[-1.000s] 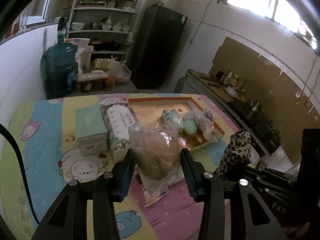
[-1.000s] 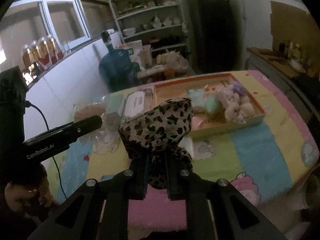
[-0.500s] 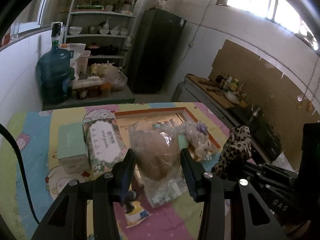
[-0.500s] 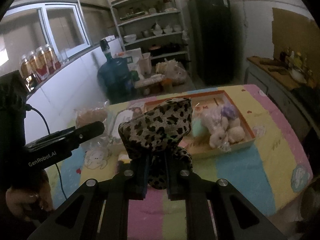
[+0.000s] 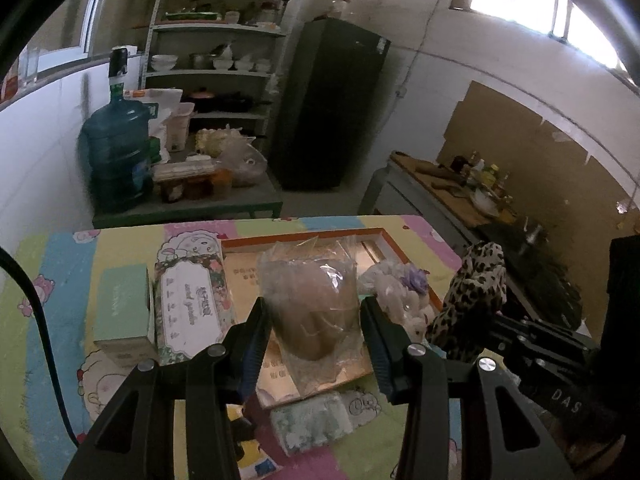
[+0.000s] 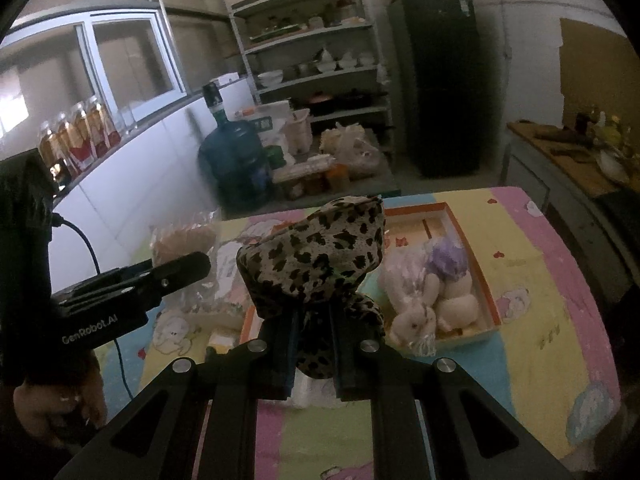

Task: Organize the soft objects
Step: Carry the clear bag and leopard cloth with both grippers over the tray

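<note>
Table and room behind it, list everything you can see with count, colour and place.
Shallow box: one, orange rim, mid-table.
Plush toys: a wrapped cluster, white with some purple, in the box.
Tissue pack: one, floral, left of the box.
Carton: one, pale green, left of the tissue pack.
Table cover: one, pastel cartoon print.
Water jug: one, blue, on a low bench behind.
Shelf unit: one, pale, holding dishes.
Fridge: one, dark, beside the shelves.
Clear bag: one, brown contents, between the left gripper fingers.
Leopard-print cloth item: one, pinched by the right gripper.
</note>
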A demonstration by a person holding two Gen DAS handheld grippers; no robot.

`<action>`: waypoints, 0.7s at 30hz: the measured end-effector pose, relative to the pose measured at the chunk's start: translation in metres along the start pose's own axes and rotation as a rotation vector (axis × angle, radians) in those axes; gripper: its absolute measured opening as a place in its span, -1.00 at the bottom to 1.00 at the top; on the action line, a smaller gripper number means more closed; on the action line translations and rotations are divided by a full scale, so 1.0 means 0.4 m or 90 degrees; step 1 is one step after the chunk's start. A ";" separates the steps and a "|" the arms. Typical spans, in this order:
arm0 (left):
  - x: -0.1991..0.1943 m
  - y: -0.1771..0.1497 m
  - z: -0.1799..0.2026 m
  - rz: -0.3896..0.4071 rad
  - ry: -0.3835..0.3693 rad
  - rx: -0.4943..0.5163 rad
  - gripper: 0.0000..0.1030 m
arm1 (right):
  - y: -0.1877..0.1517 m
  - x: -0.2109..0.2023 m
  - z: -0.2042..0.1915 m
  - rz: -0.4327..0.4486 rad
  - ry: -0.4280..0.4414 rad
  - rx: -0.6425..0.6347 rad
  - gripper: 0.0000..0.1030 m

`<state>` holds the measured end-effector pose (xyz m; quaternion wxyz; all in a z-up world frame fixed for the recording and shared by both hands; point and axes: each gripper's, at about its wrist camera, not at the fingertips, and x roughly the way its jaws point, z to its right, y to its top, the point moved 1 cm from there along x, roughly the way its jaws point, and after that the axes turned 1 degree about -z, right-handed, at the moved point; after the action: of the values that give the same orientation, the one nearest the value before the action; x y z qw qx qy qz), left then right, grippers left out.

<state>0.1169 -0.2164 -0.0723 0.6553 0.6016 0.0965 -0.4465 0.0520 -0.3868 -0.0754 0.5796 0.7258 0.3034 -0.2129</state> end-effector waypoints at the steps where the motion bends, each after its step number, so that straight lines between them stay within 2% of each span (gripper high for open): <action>1: 0.007 0.002 0.002 0.000 0.005 -0.003 -0.10 | 0.007 0.007 0.007 -0.001 0.004 -0.001 -0.73; 21: 0.177 0.039 -0.005 -0.040 0.074 -0.062 -0.10 | 0.113 0.165 0.140 -0.031 0.059 -0.009 -0.73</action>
<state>0.1701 -0.2498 -0.1090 0.6626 0.5908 0.1747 -0.4259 0.1334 -0.4350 -0.1000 0.5648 0.7230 0.3492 -0.1907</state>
